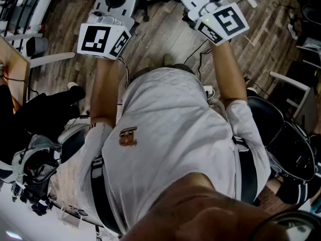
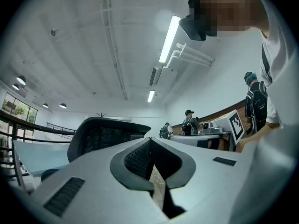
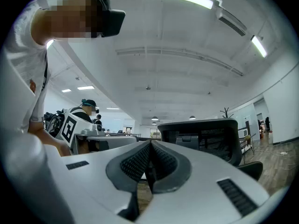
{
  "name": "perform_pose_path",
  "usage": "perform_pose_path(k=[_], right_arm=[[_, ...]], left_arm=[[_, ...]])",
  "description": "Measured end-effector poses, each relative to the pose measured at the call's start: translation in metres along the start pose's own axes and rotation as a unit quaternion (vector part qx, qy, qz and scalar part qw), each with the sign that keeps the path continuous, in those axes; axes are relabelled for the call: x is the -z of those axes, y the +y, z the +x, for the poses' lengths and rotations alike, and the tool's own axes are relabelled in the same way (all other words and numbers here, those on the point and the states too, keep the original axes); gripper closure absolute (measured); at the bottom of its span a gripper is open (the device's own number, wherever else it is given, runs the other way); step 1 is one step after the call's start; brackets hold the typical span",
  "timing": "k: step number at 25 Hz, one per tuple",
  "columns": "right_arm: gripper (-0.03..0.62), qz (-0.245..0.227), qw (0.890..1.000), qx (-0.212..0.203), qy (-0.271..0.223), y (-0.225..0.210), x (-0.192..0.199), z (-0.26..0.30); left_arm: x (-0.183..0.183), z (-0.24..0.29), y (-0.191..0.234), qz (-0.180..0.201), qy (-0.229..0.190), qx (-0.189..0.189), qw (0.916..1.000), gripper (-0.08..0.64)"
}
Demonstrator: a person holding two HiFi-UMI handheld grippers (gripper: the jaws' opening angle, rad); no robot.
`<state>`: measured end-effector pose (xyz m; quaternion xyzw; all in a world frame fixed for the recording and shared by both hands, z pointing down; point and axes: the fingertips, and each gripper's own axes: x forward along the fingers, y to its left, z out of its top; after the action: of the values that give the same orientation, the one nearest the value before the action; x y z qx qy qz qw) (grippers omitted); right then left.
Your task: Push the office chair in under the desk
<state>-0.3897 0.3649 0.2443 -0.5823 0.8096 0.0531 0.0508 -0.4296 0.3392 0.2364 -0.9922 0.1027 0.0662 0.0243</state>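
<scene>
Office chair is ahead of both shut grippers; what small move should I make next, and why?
Probably ease the left gripper and right gripper forward until they meet the office chair. Both are shut with nothing between their jaws, and the chair's black mesh back stands ahead in both gripper views, apparently not yet touched.

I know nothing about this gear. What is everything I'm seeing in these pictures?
Chair backs: one per gripper view, black mesh, off to the side; possibly the same chair.
Floor: one, grey-brown wood planks, underfoot.
Cables: several, black, on the floor.
Ceiling lights: several, white strips, overhead.
Other people: a few, dark clothes, far desks.
Shirt: one, white, on the person.
Left tool: one, pale grey, shut, empty.
Right tool: one, pale grey, shut, empty.
</scene>
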Motion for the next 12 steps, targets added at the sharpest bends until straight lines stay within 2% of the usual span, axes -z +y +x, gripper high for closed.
perform_pose_path(k=[7,12], right_arm=[[0.557,-0.005,1.0,-0.007,0.005,-0.0003,0.0044,0.0045],[0.555,-0.022,1.0,-0.005,0.017,-0.0057,0.0051,0.0006]], left_arm=[[0.0064,0.0014,0.0054,0.007,0.007,0.001,1.0,0.54],[0.0072,0.0046,0.0049,0.025,0.017,-0.003,0.9996,0.54]])
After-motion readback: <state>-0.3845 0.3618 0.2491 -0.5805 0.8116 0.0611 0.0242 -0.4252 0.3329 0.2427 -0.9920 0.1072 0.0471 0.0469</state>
